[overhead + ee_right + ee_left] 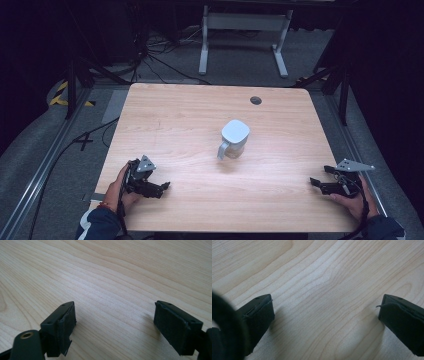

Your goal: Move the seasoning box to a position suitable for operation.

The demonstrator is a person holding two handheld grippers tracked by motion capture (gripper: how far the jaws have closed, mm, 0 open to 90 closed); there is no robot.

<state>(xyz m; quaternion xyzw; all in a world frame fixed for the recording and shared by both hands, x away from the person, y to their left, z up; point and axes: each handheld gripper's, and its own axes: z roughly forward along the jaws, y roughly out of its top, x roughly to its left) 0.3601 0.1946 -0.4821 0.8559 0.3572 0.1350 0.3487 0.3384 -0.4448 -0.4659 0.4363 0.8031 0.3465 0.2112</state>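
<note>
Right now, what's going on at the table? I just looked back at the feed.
Nothing is being handled yet. A person holds the left gripper and the right gripper low over the near corners of the wooden table. Both gripper views show the jaws spread wide over bare wood, with nothing between them. A white lidded jug stands upright near the middle of the table, handle toward the person's side, well apart from both grippers.
</note>
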